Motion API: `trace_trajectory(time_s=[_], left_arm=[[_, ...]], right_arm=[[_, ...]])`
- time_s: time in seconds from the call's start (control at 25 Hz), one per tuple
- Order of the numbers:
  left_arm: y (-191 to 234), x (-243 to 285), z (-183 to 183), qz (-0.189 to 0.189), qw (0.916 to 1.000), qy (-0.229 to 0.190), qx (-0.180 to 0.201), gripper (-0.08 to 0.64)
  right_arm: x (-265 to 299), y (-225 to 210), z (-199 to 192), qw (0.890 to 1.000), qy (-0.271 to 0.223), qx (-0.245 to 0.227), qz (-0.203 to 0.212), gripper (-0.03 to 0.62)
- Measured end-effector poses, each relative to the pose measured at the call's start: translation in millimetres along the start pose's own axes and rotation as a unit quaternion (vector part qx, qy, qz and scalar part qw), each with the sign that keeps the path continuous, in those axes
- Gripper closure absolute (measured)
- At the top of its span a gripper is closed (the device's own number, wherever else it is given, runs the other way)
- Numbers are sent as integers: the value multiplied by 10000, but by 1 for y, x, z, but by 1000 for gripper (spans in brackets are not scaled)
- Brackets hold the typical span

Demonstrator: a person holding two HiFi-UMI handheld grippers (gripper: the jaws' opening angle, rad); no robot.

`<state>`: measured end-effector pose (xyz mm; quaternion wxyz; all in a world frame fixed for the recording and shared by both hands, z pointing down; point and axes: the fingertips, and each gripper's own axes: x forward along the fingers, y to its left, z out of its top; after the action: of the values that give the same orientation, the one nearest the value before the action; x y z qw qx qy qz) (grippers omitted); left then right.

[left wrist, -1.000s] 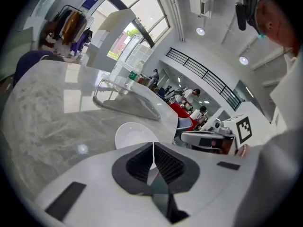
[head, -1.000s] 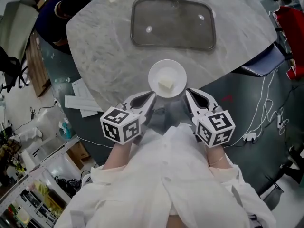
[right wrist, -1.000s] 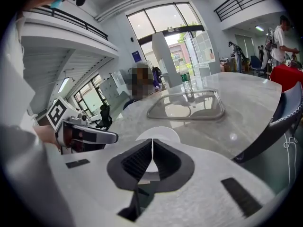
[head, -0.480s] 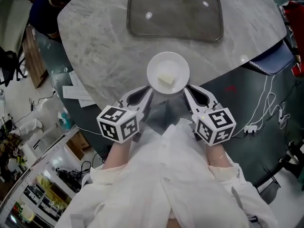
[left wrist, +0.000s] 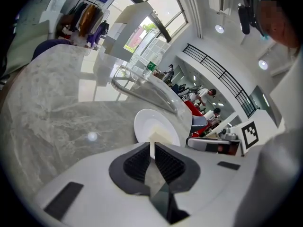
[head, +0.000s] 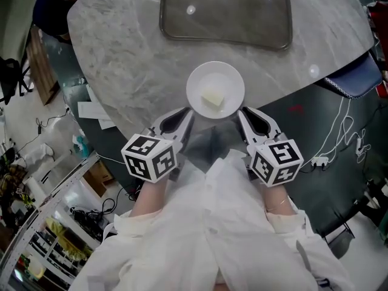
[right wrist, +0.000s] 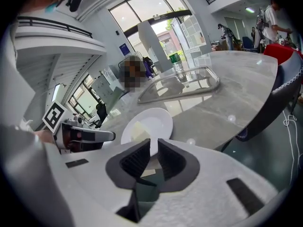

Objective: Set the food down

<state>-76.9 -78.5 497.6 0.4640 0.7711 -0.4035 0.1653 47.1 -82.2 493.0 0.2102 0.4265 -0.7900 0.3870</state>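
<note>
- Head view: a white plate (head: 197, 80) is at the near edge of a round grey marble tabletop (head: 121, 53). A small pale yellow cube of food (head: 212, 98) lies on it, a little off centre.
- The left tool (head: 190, 115) meets the plate's near-left rim and the right tool (head: 240, 113) meets its near-right rim. From above it is hard to say whether the plate rests on the tabletop or hangs just over it.
- Farther back, apart from the plate, lies an empty clear tray (head: 224, 11) with rounded corners.
- The person's white sleeves (head: 218, 223) fill the bottom of the view.
- Left gripper view: the left tool (left wrist: 152, 146) is narrow, its two dark ribbed pads pinching the thin white rim of the plate (left wrist: 144, 122). The food (left wrist: 161, 135) shows as a pale patch just past the pads. The right tool (left wrist: 213, 144) is beside the plate on the right.
- Right gripper view: the right tool (right wrist: 154, 144) is likewise narrow, clamped on the rim of the plate (right wrist: 158, 119). The left tool (right wrist: 85, 136) is at the plate's far side, and the tray (right wrist: 180, 86) lies beyond on the tabletop (right wrist: 236, 89).
</note>
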Motion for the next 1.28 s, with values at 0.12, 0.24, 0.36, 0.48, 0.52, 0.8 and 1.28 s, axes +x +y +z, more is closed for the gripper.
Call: trace_trajectory(time_s=[0.12,0.24,0.36,0.48,0.52,0.8,1.28], left_arm=[[4,0,-1,111,9999,35,-30,541],[7,3,-1,186,9998,54,-30,538],[8,6,-1,203,9997,84,-81,497],[9,8,0,196,9997,114,-117,459],[10,9,0,203,9996,133,-117,454],[10,15,0,179,9994,249,-147,434],[14,21,0,200,9989,358,-241,433]], right_arm=[[2,-2,-3,10000,70,65,-16,566],[6,-5,-6,9998,147,158,-54,476],[8,-8,-8,9996,183,195,-78,471],[12,-8,-8,9995,236,226,-41,469],[13,-8,-8,9994,257,233,-39,469],[18,-13,-8,9990,375,258,-49,469],[24,-14,-7,9984,466,311,-118,469]])
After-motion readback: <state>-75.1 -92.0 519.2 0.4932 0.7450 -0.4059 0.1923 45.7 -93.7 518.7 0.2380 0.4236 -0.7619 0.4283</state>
